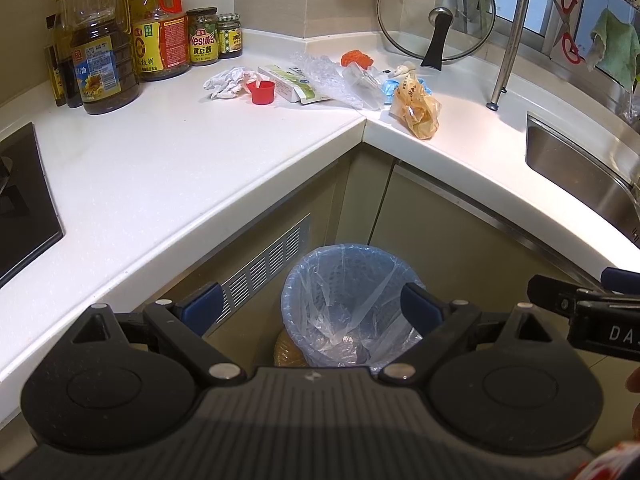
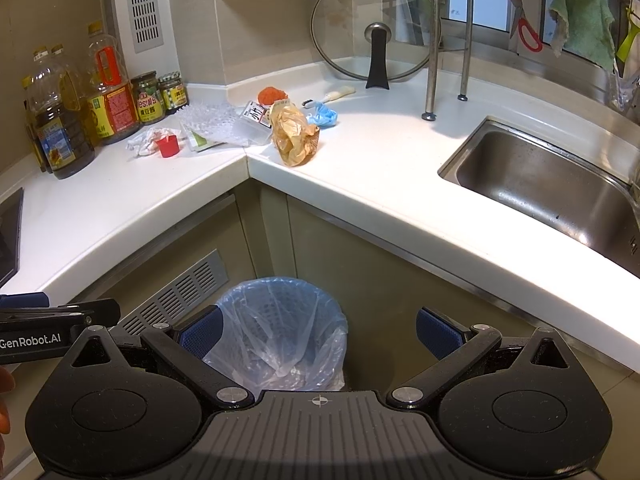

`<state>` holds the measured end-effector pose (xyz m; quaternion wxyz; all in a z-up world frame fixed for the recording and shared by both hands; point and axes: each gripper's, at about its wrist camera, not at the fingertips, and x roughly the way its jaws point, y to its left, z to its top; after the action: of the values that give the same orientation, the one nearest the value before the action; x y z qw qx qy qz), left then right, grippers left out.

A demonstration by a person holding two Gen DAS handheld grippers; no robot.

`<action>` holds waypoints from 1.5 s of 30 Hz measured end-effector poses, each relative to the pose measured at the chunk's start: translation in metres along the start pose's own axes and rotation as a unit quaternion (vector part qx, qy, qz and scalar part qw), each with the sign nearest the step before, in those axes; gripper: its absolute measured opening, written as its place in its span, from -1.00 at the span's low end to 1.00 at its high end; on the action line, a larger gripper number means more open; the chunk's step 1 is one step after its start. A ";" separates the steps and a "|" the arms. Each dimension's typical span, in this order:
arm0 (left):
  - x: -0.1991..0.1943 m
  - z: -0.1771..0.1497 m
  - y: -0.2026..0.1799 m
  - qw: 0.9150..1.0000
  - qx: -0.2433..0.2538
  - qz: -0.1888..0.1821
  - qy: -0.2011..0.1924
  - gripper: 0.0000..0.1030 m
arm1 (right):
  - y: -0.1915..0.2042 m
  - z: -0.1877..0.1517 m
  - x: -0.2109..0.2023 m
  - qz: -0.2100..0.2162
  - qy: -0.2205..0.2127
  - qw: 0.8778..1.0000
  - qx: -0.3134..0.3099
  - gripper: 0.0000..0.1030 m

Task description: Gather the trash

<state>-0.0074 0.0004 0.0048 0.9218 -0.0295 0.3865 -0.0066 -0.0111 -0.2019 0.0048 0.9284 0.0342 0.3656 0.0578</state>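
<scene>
Down low, the left gripper (image 1: 312, 306) hangs over the trash bin (image 1: 344, 300) with its two blue pads spread wide — nothing is between them. The right gripper (image 2: 318, 334) is the same: wide apart and holding nothing. Both sit side by side above the floor, in front of the corner cupboard.

The bin stands on the floor in the corner, under the edge of the white counter (image 1: 180, 168). It has a thin blue bag (image 2: 280, 320) pulled over its rim. Something small lies at the bottom of the bag, but it is too blurry to tell what.

The trash is all up on the counter, bunched near the corner and well apart from both grippers. There is a crumpled white tissue (image 1: 226, 82) touching a little red cup (image 1: 262, 91). Just beside those lies a flat white and green box (image 1: 294, 86), with a sheet of bubble wrap (image 1: 324, 76) partly over it. A clear plastic tub (image 2: 254, 126) sits next to the wrap. A scrunched yellow bag (image 1: 416, 108) sits closest to the counter edge. Behind it are a blue crumpled thing (image 2: 324, 115) and an orange scrubby ball (image 2: 270, 96).

On the left stand oil bottles (image 1: 102, 48) and two sauce jars (image 1: 203, 36). A glass pot lid (image 1: 436, 12) leans against the back wall, and the metal sink (image 2: 548, 188) is on the right — red scissors (image 2: 522, 10) and a green cloth (image 2: 582, 28) hang above it.
</scene>
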 end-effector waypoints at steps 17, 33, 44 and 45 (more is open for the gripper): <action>-0.001 -0.001 -0.002 1.000 0.000 -0.003 0.000 0.84 | -0.001 0.001 -0.003 0.001 -0.001 1.000 0.000 0.99; -0.002 -0.001 -0.003 1.000 0.001 -0.005 -0.002 0.84 | -0.001 0.001 -0.003 0.000 -0.003 1.000 -0.002 0.99; -0.002 -0.001 -0.003 1.000 0.001 -0.005 -0.002 0.84 | -0.001 0.001 -0.002 0.000 -0.004 1.000 -0.002 0.99; -0.002 -0.001 -0.003 1.000 0.002 -0.005 -0.002 0.84 | -0.001 0.002 -0.002 0.000 -0.003 1.000 -0.002 0.99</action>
<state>-0.0094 -0.0029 0.0058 0.9225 -0.0301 0.3847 -0.0118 -0.0113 -0.2037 0.0073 0.9296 0.0326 0.3625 0.0581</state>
